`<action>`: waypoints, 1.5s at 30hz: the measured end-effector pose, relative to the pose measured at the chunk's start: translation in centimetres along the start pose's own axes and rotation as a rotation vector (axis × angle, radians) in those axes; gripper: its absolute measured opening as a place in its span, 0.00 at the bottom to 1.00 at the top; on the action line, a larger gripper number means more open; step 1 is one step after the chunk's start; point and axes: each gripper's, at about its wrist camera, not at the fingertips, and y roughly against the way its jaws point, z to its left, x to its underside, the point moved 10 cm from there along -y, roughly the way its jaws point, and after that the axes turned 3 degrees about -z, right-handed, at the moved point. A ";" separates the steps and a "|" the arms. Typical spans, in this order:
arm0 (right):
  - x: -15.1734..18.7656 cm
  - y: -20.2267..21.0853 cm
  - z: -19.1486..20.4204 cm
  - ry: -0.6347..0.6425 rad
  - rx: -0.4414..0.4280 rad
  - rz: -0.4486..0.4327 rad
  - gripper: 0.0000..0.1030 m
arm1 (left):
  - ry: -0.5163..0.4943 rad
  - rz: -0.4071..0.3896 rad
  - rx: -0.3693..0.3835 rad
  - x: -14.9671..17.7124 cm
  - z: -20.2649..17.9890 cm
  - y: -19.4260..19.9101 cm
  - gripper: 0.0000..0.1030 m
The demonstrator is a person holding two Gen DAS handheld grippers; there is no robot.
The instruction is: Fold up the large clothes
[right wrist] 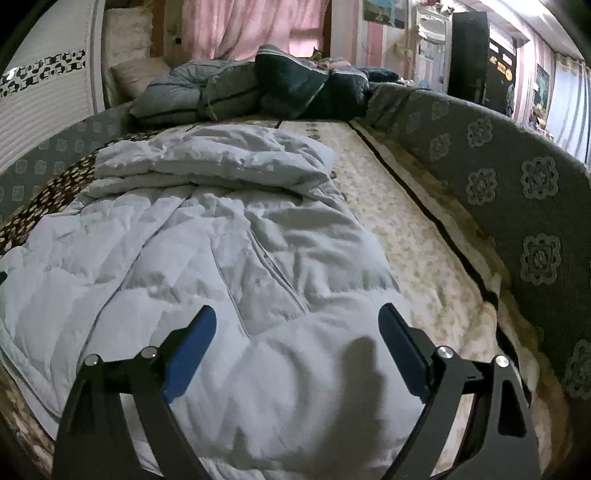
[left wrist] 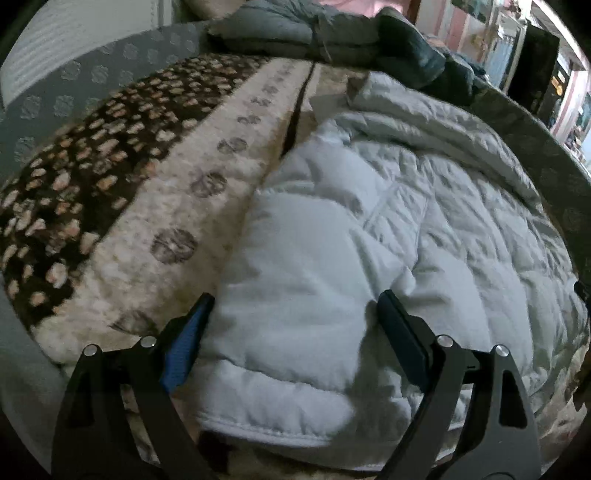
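Note:
A large pale grey quilted down coat point(left wrist: 388, 229) lies spread on the bed; it also shows in the right wrist view point(right wrist: 207, 236), with its zip running down the middle and its far end bunched up. My left gripper point(left wrist: 295, 302) is open, its fingers straddling the coat's near left hem corner, just above the fabric. My right gripper point(right wrist: 297, 314) is open over the coat's near right part, fingers either side of a puffed fold. Neither holds anything.
The coat lies on a cream and brown patterned blanket point(left wrist: 147, 206). Folded dark and grey padded clothes point(right wrist: 258, 88) are piled at the far end. A grey padded bed surround point(right wrist: 517, 206) runs along the right. Pink curtains point(right wrist: 251, 29) hang behind.

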 end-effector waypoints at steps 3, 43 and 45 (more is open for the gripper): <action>0.1 0.6 -0.6 -0.009 0.006 -0.008 0.87 | 0.006 0.011 0.009 0.4 0.0 -0.7 0.86; 5.5 0.2 -3.2 -0.188 -0.178 0.203 0.25 | -0.153 0.127 0.122 2.7 -1.2 0.3 0.52; 3.8 0.8 -3.2 -0.180 -0.193 0.173 0.21 | -0.156 0.145 0.170 2.3 -1.3 0.9 0.40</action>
